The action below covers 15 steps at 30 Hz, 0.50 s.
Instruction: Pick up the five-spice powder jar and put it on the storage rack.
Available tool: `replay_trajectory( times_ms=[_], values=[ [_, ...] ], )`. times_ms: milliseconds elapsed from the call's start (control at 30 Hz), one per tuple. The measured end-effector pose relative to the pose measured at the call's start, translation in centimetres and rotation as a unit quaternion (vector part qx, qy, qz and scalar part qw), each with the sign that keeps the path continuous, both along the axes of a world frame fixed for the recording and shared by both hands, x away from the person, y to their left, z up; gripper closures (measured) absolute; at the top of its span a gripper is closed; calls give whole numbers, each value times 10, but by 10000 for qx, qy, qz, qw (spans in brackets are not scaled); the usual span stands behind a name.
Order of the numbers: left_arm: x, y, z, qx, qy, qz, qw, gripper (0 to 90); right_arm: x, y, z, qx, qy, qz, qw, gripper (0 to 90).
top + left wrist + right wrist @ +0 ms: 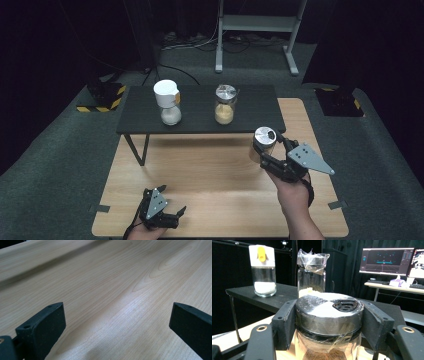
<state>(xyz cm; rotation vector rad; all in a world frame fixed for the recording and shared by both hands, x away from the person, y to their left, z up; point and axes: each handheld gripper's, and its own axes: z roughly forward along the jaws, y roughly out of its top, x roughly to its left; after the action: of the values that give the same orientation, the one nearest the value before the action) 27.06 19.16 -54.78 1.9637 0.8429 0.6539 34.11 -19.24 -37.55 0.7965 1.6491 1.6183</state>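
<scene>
Gripping the steel-lidded jar (263,145), the right gripper (272,150) nears the shelf edge (200,132); left gripper (172,214) gapes.

Upper centre: black shelf (250,102) bearing white-capped jar (167,102) and tan-filled jar (225,105); lit monitor (385,261), upper right.

No lettering, label, brand or number can be read on anything here.

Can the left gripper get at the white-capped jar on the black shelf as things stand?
Probably yes: the left gripper is open and holds nothing, and bare wooden table lies between it and the white-capped jar, which stands near the black shelf front edge.
</scene>
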Motion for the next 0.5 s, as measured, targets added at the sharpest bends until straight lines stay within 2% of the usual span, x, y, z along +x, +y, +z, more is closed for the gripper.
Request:
replay_trajectory(
  times_ms=[500],
  values=[
    [0, 0, 0, -17, 8, 1, 10000, 9, 10, 5, 15, 8, -27, 6, 10000, 342]
  ],
)
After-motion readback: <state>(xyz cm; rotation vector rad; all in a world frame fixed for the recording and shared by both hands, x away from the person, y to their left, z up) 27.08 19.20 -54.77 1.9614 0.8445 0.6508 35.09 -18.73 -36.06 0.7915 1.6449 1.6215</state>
